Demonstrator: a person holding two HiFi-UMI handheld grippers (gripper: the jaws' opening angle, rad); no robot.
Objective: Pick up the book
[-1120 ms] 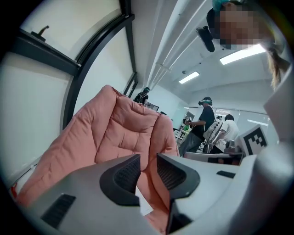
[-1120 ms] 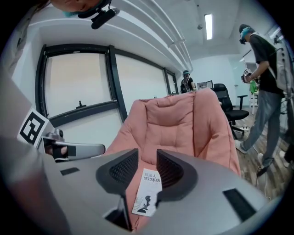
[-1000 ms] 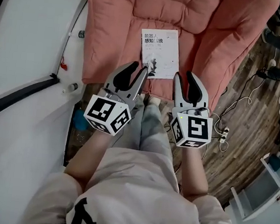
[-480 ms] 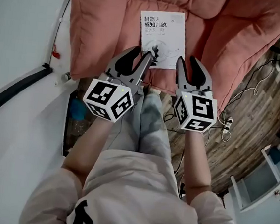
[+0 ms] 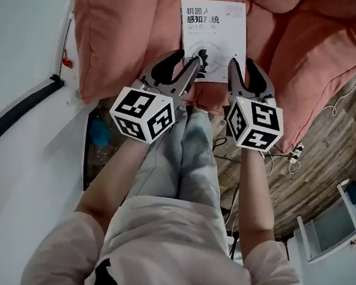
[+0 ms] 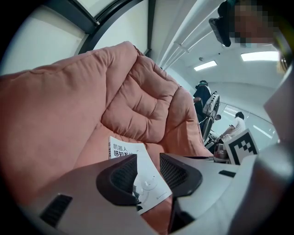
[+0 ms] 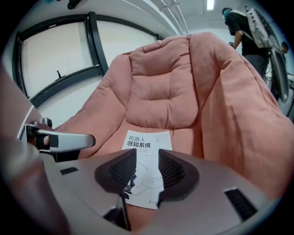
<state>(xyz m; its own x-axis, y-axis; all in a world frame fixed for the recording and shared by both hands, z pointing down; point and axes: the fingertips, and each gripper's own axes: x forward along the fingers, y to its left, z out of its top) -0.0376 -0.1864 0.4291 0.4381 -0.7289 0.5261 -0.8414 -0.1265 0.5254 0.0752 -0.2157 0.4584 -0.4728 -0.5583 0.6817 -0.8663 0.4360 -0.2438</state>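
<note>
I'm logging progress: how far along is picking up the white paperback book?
Done: nothing lifted; the white paperback book lies flat on the pink quilted cushion. In hand: left gripper and right gripper hover at its near edge, jaws opening, empty. Remaining: grasp and lift.

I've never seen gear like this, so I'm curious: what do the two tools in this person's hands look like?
The left gripper and right gripper match: grey bodies, two curved jaws lined with dark ribbed pads, and a white cube each, printed with black square markers. The person wears a pale short-sleeved T-shirt with black print.
</note>
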